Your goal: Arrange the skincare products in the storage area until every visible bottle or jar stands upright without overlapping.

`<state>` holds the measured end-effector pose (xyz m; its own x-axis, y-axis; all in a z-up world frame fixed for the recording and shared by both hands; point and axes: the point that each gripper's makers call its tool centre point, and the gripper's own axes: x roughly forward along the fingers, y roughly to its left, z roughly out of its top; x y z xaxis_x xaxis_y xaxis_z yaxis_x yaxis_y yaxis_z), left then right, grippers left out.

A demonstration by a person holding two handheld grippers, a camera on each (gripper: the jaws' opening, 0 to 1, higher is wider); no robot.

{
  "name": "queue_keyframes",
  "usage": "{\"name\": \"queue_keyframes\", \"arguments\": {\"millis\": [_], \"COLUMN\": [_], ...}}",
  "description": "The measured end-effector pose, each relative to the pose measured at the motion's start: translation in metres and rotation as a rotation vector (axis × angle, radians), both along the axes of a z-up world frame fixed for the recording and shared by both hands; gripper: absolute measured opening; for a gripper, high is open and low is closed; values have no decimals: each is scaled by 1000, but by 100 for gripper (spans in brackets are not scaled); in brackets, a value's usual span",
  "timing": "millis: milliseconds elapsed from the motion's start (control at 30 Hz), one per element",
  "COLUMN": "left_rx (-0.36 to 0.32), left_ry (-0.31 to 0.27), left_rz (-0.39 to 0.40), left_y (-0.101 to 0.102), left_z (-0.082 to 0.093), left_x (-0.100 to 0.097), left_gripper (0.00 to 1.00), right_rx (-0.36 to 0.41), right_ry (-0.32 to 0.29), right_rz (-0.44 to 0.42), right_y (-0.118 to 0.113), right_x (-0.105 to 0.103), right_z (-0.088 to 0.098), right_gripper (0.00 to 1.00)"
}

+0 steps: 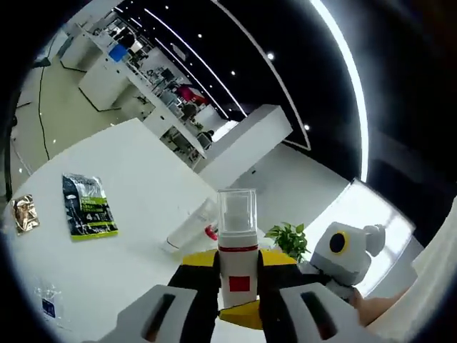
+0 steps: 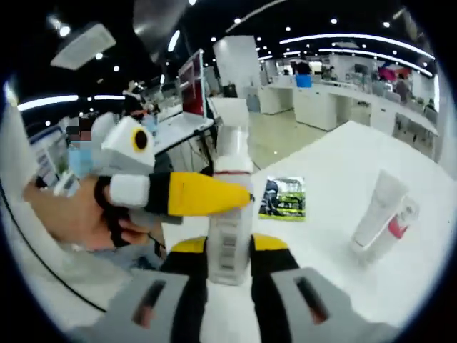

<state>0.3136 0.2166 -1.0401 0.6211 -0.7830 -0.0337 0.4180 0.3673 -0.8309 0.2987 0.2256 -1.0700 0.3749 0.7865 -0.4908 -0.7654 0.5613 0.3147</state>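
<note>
In the left gripper view, the left gripper [image 1: 238, 304] holds a white pump bottle [image 1: 237, 246] between its yellow-and-black jaws, which are closed against the bottle's sides. The bottle stands upright along the jaws, with a clear cap on top, a red band below the cap and a red square on its label. Beyond it, on the white table [image 1: 136, 179], a white tube [image 1: 191, 227] lies on its side next to something with a red part. Farther left on the table lie a dark and green sachet [image 1: 88, 206] and, well apart from it toward the edge, a small shiny copper-coloured packet [image 1: 24, 212]. A clear packet with a blue mark [image 1: 48, 304] lies near the lower left. To the right of the bottle stands a small green plant [image 1: 289, 238], and beside that the right gripper [image 1: 343, 254] comes into view.

In the right gripper view, the right gripper [image 2: 228, 275] has its jaws closed on the lower part of the same pump bottle [image 2: 230, 207], label side with a barcode facing the camera. The left gripper [image 2: 182, 194] reaches in from the left, held by a hand [image 2: 78, 214], its yellow jaw lying across the bottle's middle. On the table [image 2: 343, 179] behind, the dark and green sachet [image 2: 283, 198] lies flat. To the right, the white tube [image 2: 377, 211] rests tilted, touching a white tube with a pink band [image 2: 396, 227].
</note>
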Motion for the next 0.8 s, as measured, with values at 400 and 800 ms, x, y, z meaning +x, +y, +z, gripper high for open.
{"name": "queue_keyframes", "arguments": {"millis": [400,800], "left_rx": [-273,-394], "left_ry": [-111,-83], "left_rz": [-165,-233], "left_y": [6,-4], "left_z": [41,54], "left_x": [-18,-30], "left_gripper": [23,23], "right_rx": [413,610], "right_ry": [296,475], "right_rz": [139,251], "right_y": [16,18], "right_x": [-30,-54], "right_z": [41,53], "right_gripper": [19,19]}}
